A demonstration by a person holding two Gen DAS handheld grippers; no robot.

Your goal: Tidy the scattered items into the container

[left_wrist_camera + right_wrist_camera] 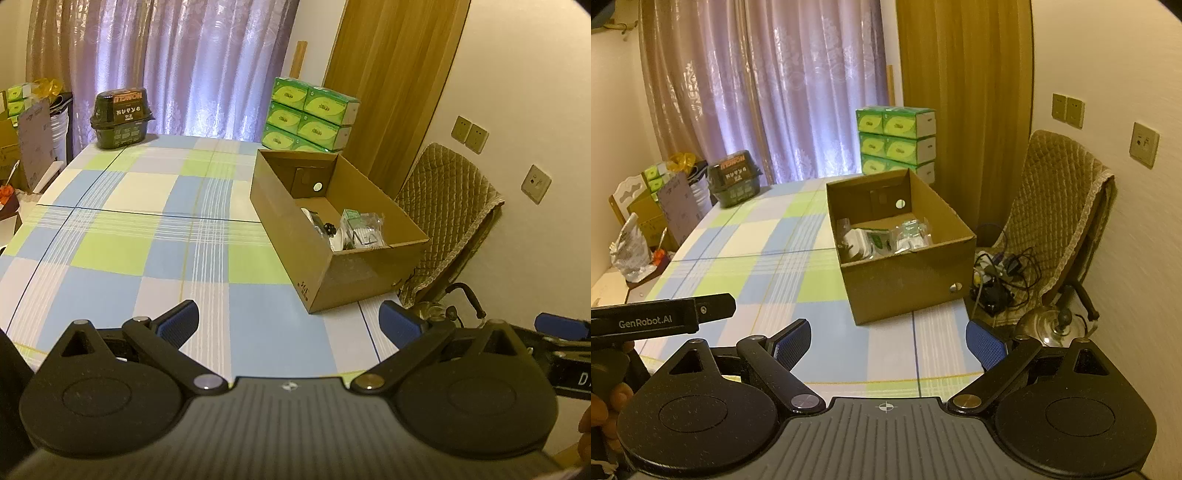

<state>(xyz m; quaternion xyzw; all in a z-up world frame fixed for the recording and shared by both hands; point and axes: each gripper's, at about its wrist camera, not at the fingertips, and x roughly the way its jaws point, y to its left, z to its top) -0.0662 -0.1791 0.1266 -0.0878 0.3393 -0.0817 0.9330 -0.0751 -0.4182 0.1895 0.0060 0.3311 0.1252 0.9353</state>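
Note:
An open cardboard box (317,254) (908,280) stands on the right side of the checked tablecloth (147,229) (768,258). Inside lie several small items: clear plastic packets (364,230) (910,232) and white and green packs (868,242). My left gripper (290,325) hangs open over the table's near edge, nothing between its blue pads. My right gripper (888,345) is open and empty too, a little short of the box. Part of the left gripper (661,319) shows at the left of the right wrist view, held by a hand (609,402).
A dark green container (120,118) (735,182) sits at the table's far left corner. Stacked green tissue boxes (310,114) (897,140) stand behind the cardboard box. A padded chair (447,218) (1056,210), cables (1004,273) and a kettle (1052,328) are right of the table.

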